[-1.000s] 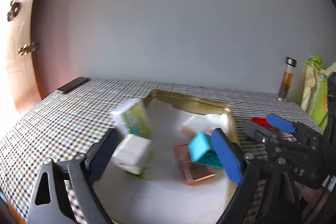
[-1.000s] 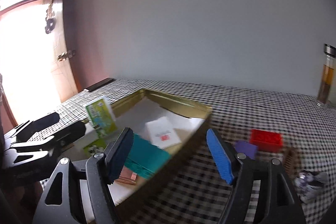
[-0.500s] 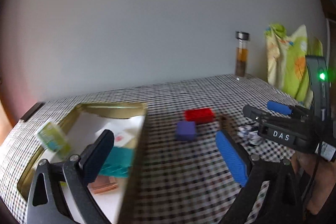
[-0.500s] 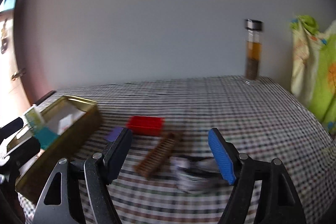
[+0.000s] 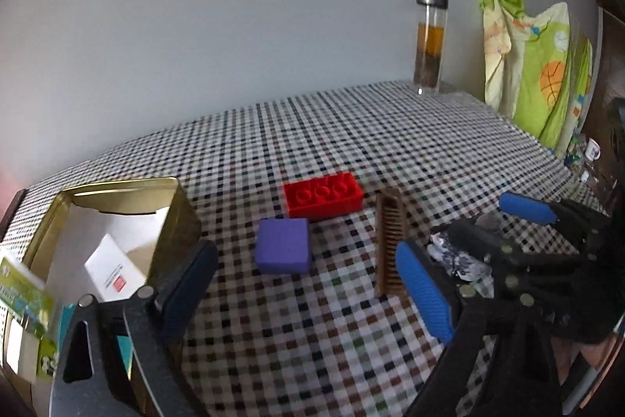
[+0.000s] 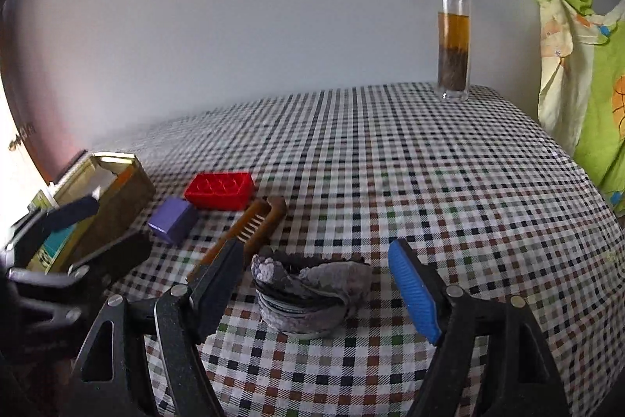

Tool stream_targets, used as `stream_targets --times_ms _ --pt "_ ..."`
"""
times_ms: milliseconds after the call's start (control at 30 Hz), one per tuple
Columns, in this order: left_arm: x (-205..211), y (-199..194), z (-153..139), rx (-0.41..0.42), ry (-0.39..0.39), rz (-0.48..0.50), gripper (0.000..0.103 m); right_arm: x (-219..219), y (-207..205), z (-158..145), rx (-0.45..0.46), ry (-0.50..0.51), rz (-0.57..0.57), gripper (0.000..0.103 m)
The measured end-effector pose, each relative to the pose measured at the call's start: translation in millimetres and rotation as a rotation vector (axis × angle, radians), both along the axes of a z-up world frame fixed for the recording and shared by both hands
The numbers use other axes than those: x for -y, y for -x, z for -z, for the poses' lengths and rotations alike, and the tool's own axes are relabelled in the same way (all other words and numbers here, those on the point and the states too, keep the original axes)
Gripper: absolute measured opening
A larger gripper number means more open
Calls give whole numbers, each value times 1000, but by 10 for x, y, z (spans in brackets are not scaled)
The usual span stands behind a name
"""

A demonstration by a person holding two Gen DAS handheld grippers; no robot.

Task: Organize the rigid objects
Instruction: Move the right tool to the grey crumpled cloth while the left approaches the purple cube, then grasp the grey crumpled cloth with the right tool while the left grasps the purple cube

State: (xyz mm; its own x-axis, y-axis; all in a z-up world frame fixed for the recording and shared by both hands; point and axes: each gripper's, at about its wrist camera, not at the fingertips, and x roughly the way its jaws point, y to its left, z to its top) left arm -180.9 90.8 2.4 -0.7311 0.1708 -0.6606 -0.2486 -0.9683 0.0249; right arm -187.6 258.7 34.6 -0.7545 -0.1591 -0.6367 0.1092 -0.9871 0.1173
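Grey shell-like lump sits between the spread, empty jaws of the right gripper.
Looks hard, rough, irregular; grip its broad flanks. Left gripper, empty, jaws closing slightly.

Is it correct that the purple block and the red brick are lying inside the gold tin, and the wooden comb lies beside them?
Not quite. The purple block and the red brick lie on the checked tablecloth, outside the gold tin, as the left wrist view shows. The wooden comb does lie beside them.
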Motion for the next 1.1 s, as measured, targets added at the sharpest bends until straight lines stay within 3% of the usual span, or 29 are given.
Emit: stream_targets --times_ms 300,700,867,967,1100 --pt "7 232 159 86 -53 4 93 21 138 143 104 -6 -2 77" --pt "-60 347 335 129 -11 37 92 101 99 126 96 -23 -22 72" --pt "-17 463 380 185 -96 58 92 42 100 137 96 -1 -15 71" --pt "53 516 415 212 -133 44 88 34 90 137 98 -7 -7 71" --pt "52 540 415 201 -104 18 67 36 97 148 109 4 -25 72"
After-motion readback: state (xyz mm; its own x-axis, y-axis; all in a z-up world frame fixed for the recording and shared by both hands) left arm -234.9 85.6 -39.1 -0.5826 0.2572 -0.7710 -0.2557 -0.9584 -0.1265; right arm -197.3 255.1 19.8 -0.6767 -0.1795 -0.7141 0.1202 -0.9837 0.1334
